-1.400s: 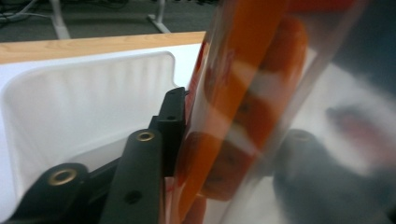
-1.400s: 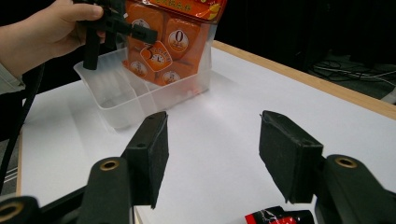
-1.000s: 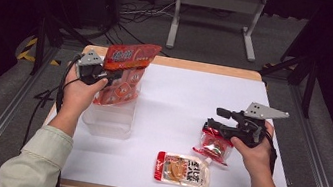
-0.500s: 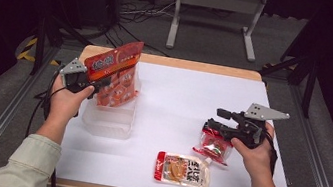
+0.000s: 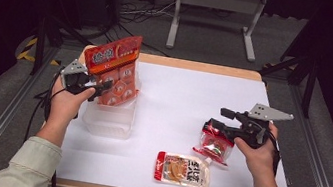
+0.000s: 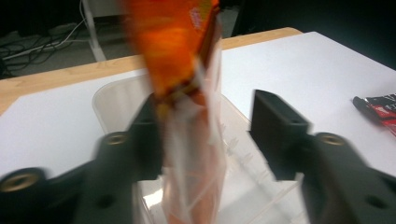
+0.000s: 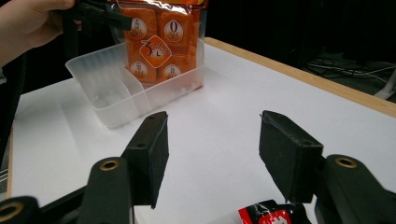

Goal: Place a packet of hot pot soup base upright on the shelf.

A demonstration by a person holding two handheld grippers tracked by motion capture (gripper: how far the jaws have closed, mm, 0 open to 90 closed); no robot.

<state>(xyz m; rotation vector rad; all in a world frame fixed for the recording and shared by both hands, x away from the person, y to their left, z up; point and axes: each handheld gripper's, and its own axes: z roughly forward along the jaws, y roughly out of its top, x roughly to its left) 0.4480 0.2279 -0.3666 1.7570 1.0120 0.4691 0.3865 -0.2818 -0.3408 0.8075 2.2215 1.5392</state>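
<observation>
Standing upright in the far end of the clear plastic tray (image 5: pixel 108 121), the orange snack bag (image 5: pixel 114 72) leans a little, its printed top above the tray's rim and its lower part with the orange cubes inside the tray wall. We see our left hand-held gripper (image 5: pixel 99 91) at the bag's near side, and its jaws have just been opening: in the left gripper view the bag (image 6: pixel 187 93) sits between them, resting against one jaw while the other stands clear of it, so the pads no longer pinch it. The tray (image 6: pixel 112 100) lies right under those jaws there. From the right gripper view the bag (image 7: pixel 163 44) shows six or so labelled orange blocks behind clear film, with the tray (image 7: pixel 112 98) around its base and our left hand (image 7: pixel 28 23) beside it.

Our right hand-held gripper (image 5: pixel 221 121) is well apart, at the right side of the white bench (image 5: pixel 179 95), its jaws spread with nothing between them. Just under its tips lies a small red and black pouch (image 5: pixel 214 146), whose corner shows at the bottom of the right gripper view (image 7: pixel 266 215). Nearer to us, a flat packet (image 5: pixel 182 170) with a red edge and orange-brown contents lies on the bench, close to the pouch.
</observation>
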